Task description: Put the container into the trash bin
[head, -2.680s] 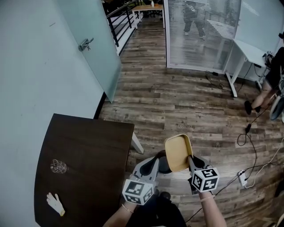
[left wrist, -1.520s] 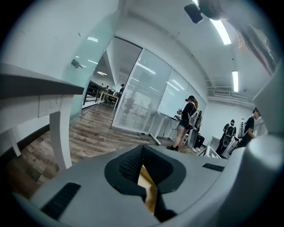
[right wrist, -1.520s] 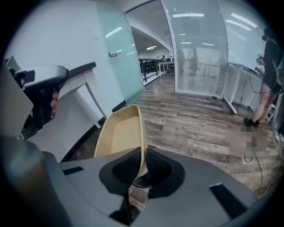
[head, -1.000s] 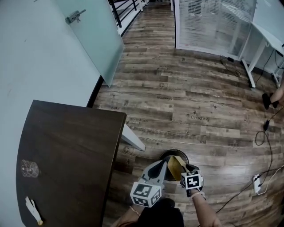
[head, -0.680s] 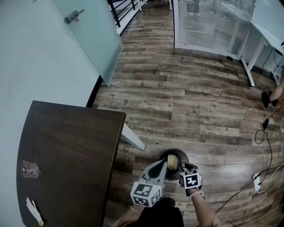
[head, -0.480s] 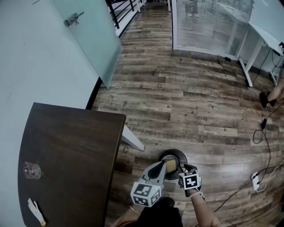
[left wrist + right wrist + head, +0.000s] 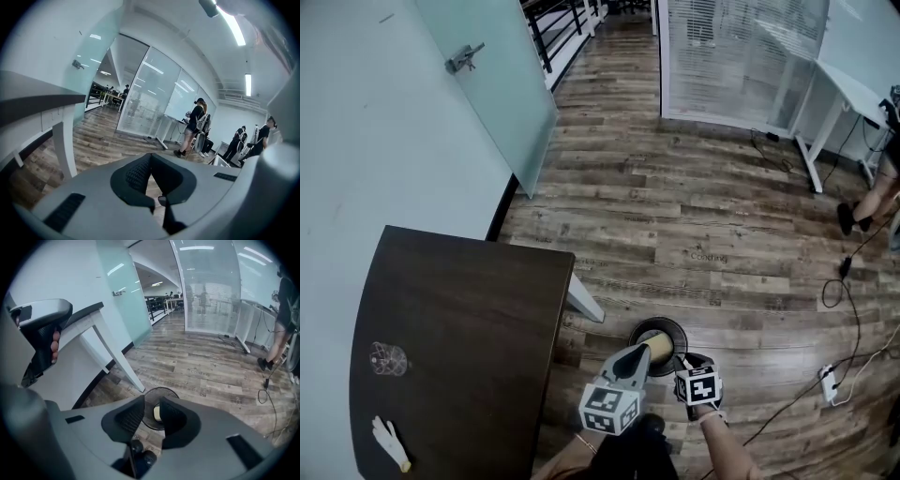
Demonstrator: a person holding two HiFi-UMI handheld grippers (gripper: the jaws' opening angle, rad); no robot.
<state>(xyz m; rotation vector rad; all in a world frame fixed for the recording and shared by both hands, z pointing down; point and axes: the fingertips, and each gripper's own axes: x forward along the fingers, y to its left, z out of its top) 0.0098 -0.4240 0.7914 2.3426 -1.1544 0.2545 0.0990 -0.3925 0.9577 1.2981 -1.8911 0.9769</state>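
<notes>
The tan container (image 7: 659, 348) lies inside the round black trash bin (image 7: 675, 328) on the wooden floor. My left gripper (image 7: 641, 353) hangs over the bin's near left rim. Its pads meet at the tips with nothing between them (image 7: 150, 158). My right gripper (image 7: 685, 365) hovers above the bin's near right side. Its jaws are closing but still apart and empty (image 7: 151, 407). Through their gap I see the bin (image 7: 164, 391) and the container (image 7: 157, 413) below.
A dark brown table (image 7: 459, 347) stands at the left with a glass (image 7: 387, 357) and a white glove (image 7: 391, 442) on it. Cables and a power strip (image 7: 827, 382) lie on the floor at the right. A person (image 7: 874, 183) stands at the right edge.
The container has left my right gripper and dropped from the bin's mouth to its inside. Both grippers have lifted a little above the bin.
</notes>
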